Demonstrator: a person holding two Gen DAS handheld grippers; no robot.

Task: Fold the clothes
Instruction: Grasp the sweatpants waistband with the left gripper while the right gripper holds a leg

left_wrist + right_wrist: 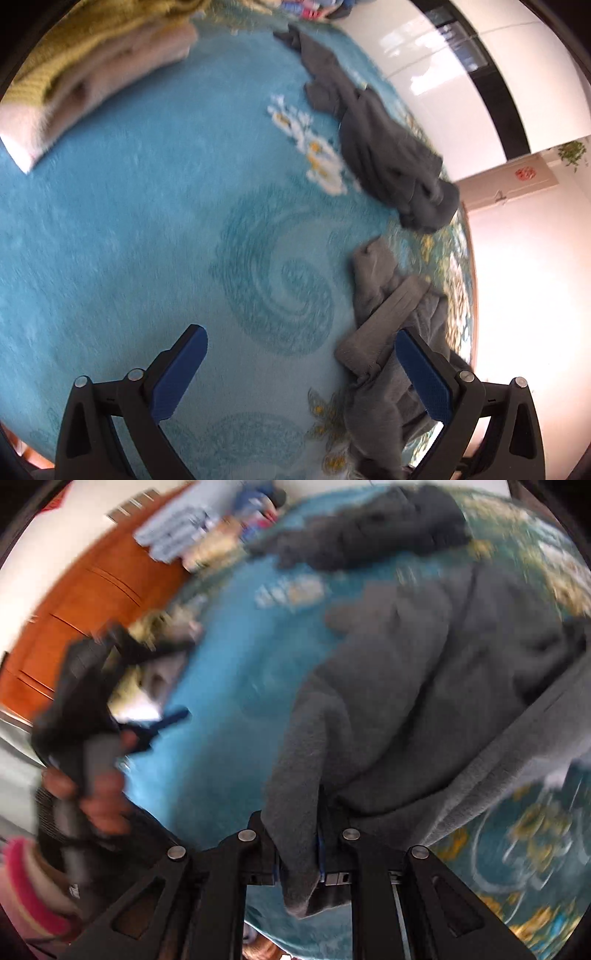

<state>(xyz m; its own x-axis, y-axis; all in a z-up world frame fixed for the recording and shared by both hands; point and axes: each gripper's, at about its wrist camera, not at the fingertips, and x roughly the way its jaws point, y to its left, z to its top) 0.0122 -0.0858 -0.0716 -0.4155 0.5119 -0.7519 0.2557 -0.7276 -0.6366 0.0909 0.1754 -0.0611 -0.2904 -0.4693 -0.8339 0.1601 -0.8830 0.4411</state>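
Grey cloth (406,709) fills the right gripper (299,849), fingers clamped on its edge, trailing over the blue rug (147,229). Left gripper (303,369) hangs with fingers spread wide. Beyond lie a darker grey garment (388,155) and a folded stack (81,74).

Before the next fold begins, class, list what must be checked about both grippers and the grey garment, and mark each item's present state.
1. Right gripper jaws shut on the grey fleece garment: ok.
2. Left gripper jaws open, nothing held: ok.
3. Garment lying flat: not ok, bunched.
4. Bare teal patterned rug free for folding: ok.
5. Darker grey crumpled garment apart from the held one: cannot tell.
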